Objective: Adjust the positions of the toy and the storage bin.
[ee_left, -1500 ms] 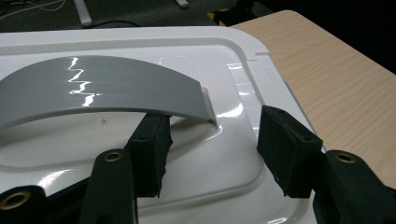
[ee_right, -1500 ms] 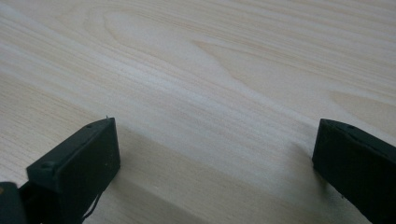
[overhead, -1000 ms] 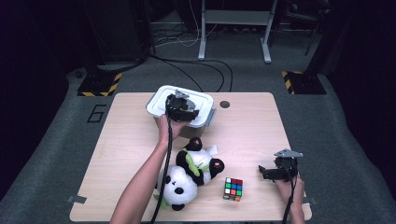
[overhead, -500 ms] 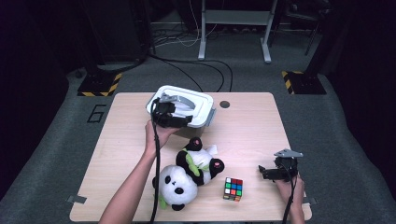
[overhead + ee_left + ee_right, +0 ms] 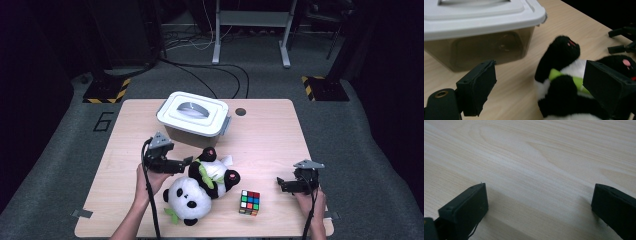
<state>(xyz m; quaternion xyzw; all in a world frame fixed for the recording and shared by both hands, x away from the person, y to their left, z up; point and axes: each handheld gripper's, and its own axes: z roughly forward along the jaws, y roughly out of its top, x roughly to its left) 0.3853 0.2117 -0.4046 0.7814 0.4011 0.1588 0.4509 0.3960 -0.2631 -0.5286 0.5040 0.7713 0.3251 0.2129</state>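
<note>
While the left tongs (image 5: 186, 161) hover low over the counter (image 5: 265, 135), their jaws stand wide apart, having just been opening, with nothing pressed between them. They point at the smaller plush panda (image 5: 216, 172), which lies on its side just beside them; in the left gripper view its black limb and green collar sit between the two jaws, untouched. A larger plush panda (image 5: 186, 197) lies against it, nearer the person. Behind both stands the lidded storage box (image 5: 194, 119), its white lid on. The right tongs (image 5: 281, 183) rest near the counter's right edge, released, bare wood between the jaws. A colour cube (image 5: 249, 202) sits between the pandas and the right tongs.
</note>
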